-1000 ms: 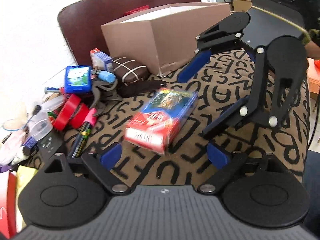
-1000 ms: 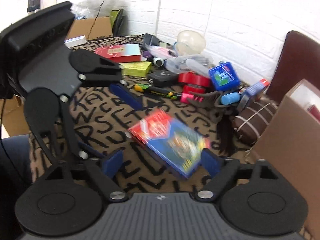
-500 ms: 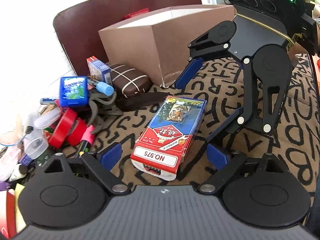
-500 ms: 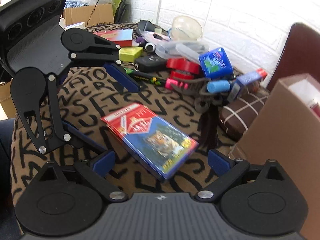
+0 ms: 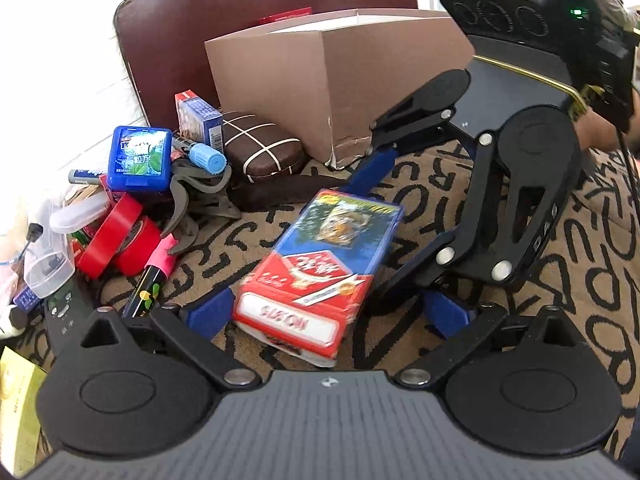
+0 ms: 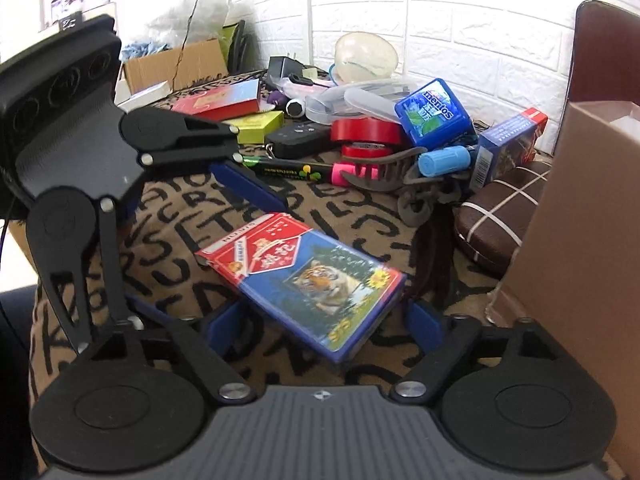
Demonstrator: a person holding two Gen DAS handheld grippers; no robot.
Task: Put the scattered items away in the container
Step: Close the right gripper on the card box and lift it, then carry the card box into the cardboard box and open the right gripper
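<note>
A red and blue tiger-print box [image 5: 320, 268] lies on the lettered cloth between both grippers; it also shows in the right wrist view [image 6: 308, 276]. My left gripper [image 5: 328, 312] is open, its blue pads either side of the box's red end. My right gripper [image 6: 324, 324] is open around the blue end, and it shows in the left wrist view [image 5: 384, 232]. The left gripper shows in the right wrist view [image 6: 208, 240]. The brown cardboard container [image 5: 332, 76] stands behind, open at the top.
A pile at the left holds a blue mint box [image 5: 138, 158], red tape rolls [image 5: 120, 244], a pink marker [image 5: 152, 276], a grey claw clip [image 5: 200, 196], a brown checked pouch [image 5: 260, 152] and a small blue carton [image 5: 198, 120]. A dark red chair back [image 5: 240, 20] stands behind.
Both grippers closed in on the tiger-print box from opposite ends. It now lies deeper between the left gripper's pads, and the right gripper has dropped lower around the far end.
</note>
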